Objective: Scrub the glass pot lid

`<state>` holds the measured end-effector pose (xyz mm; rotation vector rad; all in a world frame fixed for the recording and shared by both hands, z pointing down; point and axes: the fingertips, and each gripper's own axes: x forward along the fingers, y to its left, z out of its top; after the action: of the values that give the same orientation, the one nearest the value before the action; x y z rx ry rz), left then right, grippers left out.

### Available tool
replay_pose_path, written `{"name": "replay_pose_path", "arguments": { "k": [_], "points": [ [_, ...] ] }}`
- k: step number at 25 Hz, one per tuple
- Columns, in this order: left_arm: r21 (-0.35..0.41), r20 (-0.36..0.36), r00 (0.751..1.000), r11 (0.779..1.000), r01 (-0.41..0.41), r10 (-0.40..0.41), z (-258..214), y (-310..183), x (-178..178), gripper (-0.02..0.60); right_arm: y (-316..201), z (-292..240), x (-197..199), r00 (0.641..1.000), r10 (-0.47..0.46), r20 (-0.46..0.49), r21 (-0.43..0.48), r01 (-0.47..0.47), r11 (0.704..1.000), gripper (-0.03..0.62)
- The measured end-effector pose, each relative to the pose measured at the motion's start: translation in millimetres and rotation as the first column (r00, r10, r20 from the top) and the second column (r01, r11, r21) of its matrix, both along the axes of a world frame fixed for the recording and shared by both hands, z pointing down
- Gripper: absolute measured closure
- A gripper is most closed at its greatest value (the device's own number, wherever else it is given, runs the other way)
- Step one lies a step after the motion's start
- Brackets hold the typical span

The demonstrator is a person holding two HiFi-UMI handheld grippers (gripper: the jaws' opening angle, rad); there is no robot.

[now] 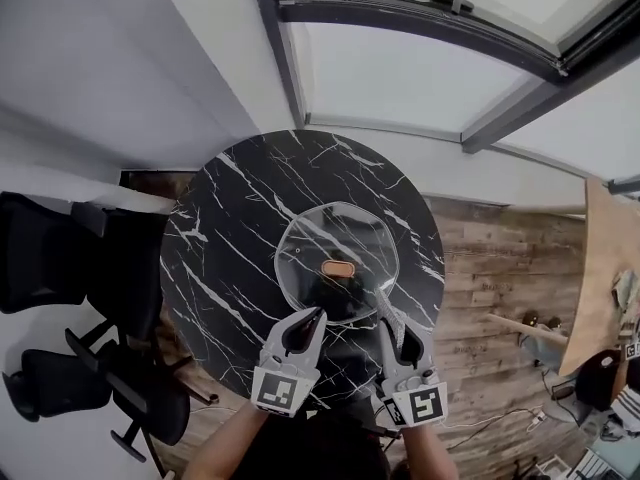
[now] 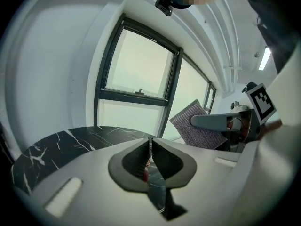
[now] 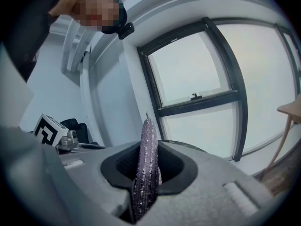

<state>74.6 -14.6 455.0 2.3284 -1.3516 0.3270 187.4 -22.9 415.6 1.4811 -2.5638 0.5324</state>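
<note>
Clamping glass pot lid (image 1: 338, 253) by near rim in left tongs (image 1: 313, 318); pinching scrub pad (image 3: 146, 159) in right tongs (image 1: 385, 320), lid just ahead-left.

A round black marbled worktop (image 1: 225, 218) stands on a wooden floor (image 1: 500, 268) below a large window (image 1: 420, 78). Over its near half is a glass lid (image 1: 335, 233) with a brown knob (image 1: 339, 267). The left tool (image 1: 310, 320) meets the lid's near rim, and the right tool (image 1: 393, 328) is just beside its right edge. Black chairs (image 1: 70, 268) stand at the left.
</note>
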Motion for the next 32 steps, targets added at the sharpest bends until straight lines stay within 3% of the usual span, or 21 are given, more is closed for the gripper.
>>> {"name": "replay_pose_path", "arguments": {
  "k": [8,15,18,21,25,28,32],
  "points": [
    [-0.044,-0.005,0.999,0.998,0.053,-0.053,52,-37,-1,0.577,-31,58,5,0.996,-0.065,-0.055,-0.056,0.062,0.997,0.514],
    [-0.091,-0.023,0.999,0.996,0.02,-0.022,84,-61,1,0.578,-50,105,3,0.983,-0.18,-0.039,-0.132,0.174,0.976,0.514],
    [-0.105,-0.033,0.999,0.994,0.004,-0.007,94,-68,11,0.578,-66,120,9,0.977,-0.191,-0.094,-0.119,0.18,0.976,0.514],
    [-0.119,-0.046,0.999,0.993,-0.011,0.005,103,-67,18,0.578,-80,135,4,0.947,-0.259,-0.192,-0.131,0.236,0.963,0.514],
    [-0.124,-0.042,0.999,0.992,0.006,-0.012,115,-68,16,0.578,-98,152,-17,0.864,-0.384,-0.326,-0.161,0.349,0.923,0.514],
    [-0.131,-0.063,0.998,0.991,-0.005,-0.003,118,-68,17,0.578,-116,159,-22,0.825,-0.425,-0.373,-0.139,0.403,0.904,0.514],
    [-0.148,-0.103,0.995,0.989,-0.009,-0.006,118,-69,8,0.578,-134,172,-22,0.841,-0.43,-0.327,-0.175,0.393,0.903,0.514]
  ]
}}
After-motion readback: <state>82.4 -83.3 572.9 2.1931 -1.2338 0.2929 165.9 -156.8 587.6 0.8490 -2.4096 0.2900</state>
